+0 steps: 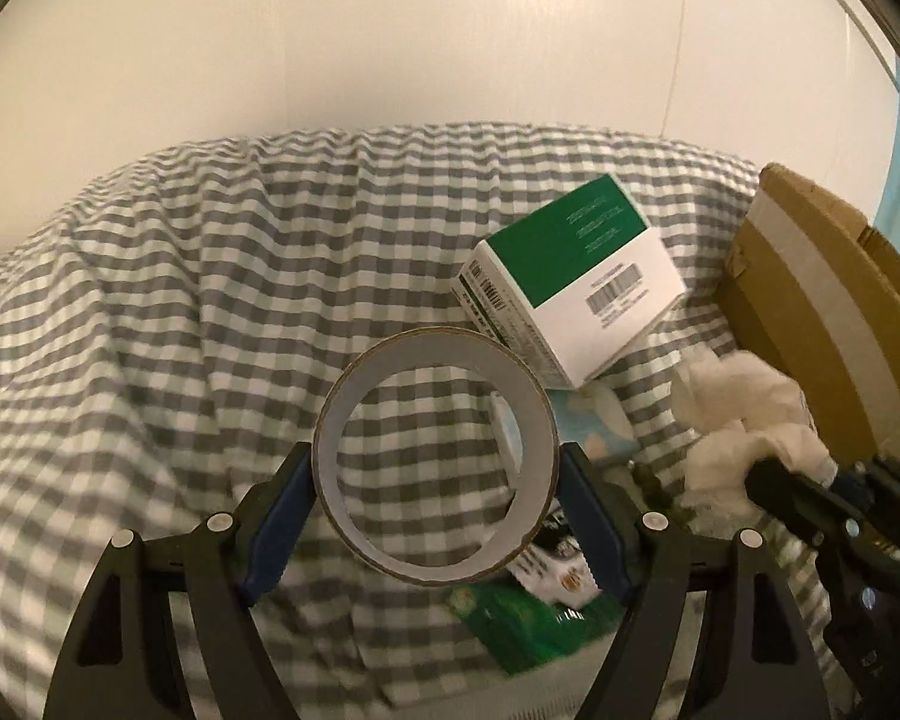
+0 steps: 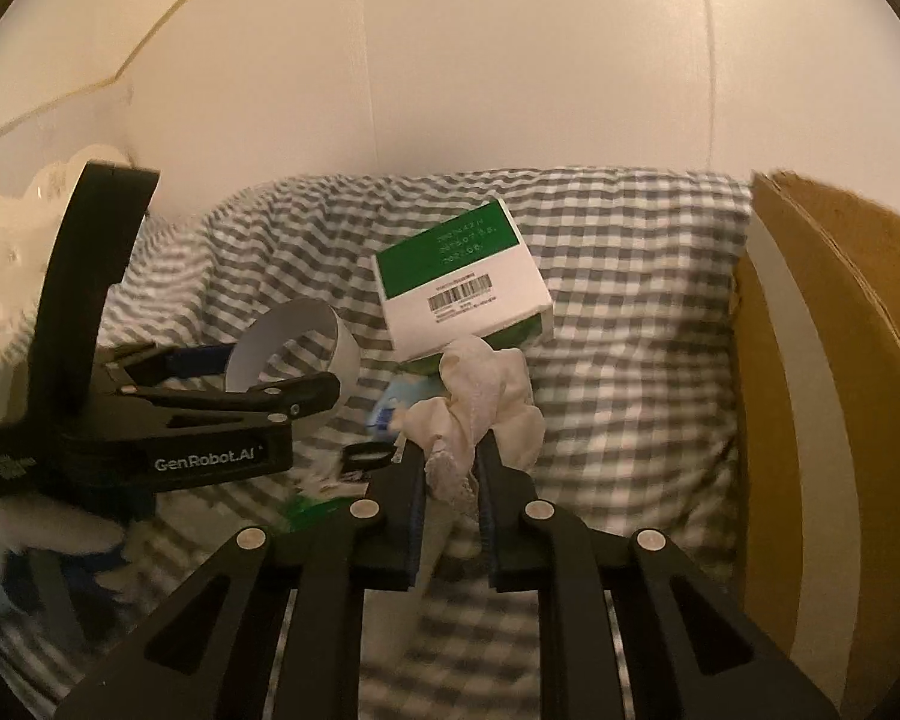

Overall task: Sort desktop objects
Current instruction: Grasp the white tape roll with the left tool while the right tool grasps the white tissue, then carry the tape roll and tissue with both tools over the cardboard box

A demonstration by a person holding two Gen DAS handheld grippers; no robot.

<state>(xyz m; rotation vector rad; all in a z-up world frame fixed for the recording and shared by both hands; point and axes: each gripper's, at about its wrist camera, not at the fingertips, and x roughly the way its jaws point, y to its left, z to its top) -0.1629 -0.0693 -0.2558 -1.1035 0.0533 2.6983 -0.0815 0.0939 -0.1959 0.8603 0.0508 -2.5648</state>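
Brown-edged tape roll (image 1: 435, 456) clamped between left gripper (image 1: 435, 468) pads, ring hole facing camera, lifted above gingham cloth (image 1: 180, 276); green-white box (image 1: 576, 276) just beyond, cardboard box (image 1: 822, 312) to right.

Right wrist: right gripper (image 2: 450, 462) angled down, jaws pinched on crumpled white cloth (image 2: 480, 396), held near side of green-white box; left gripper at left.

The grey-and-white checked cloth (image 1: 222, 276) looks soft and wrinkly, with a matt weave. The round tape roll (image 1: 435, 468) has a smooth, pale paper-like inside and a thin brown outside edge. The green-and-white box (image 1: 576, 276) is smooth card with a slight shine. The tall brown cardboard box (image 1: 810, 324) is rough and dull, with a pale strip of smooth tape. The white crumpled cloth (image 2: 480, 396) looks soft and fuzzy. The left hand-held gripper (image 1: 435, 531) is matt black plastic with ridged blue pads (image 1: 279, 531) and shiny little metal pins (image 1: 219, 521).
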